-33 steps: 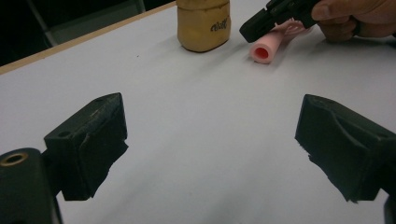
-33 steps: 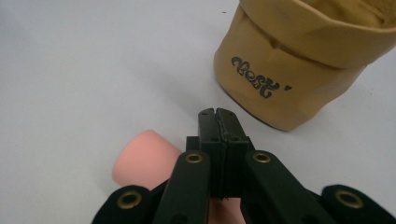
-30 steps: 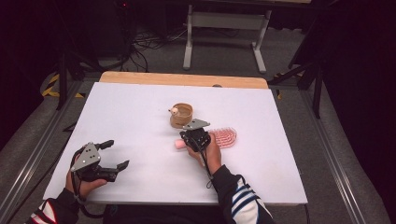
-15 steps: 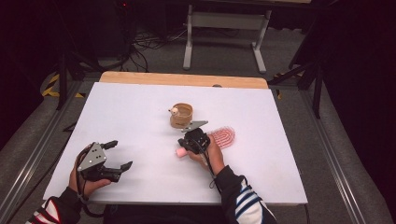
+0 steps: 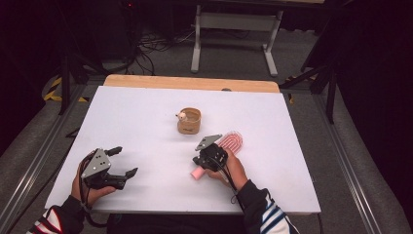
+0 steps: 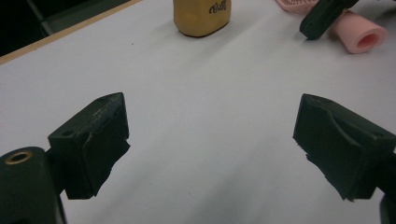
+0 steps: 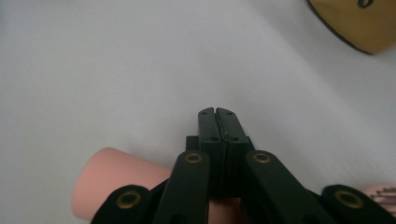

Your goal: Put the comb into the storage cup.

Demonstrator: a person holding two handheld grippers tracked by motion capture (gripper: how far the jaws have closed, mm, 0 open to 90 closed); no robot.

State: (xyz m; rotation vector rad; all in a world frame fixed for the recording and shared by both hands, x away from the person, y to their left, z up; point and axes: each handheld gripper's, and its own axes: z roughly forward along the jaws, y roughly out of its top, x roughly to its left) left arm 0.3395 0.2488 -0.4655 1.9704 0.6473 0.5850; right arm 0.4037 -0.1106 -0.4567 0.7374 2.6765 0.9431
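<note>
Two pressed-together jaws top the pink brush handle [image 7: 116, 179] in right gripper view.

White table [image 5: 122, 112] with a strip of bare wood along its far edge. A little tan cup [image 5: 189, 121] sits about mid-table. A pink hairbrush [image 5: 229, 142] lies just to the near right of the cup, handle end pointing toward the person.
</note>
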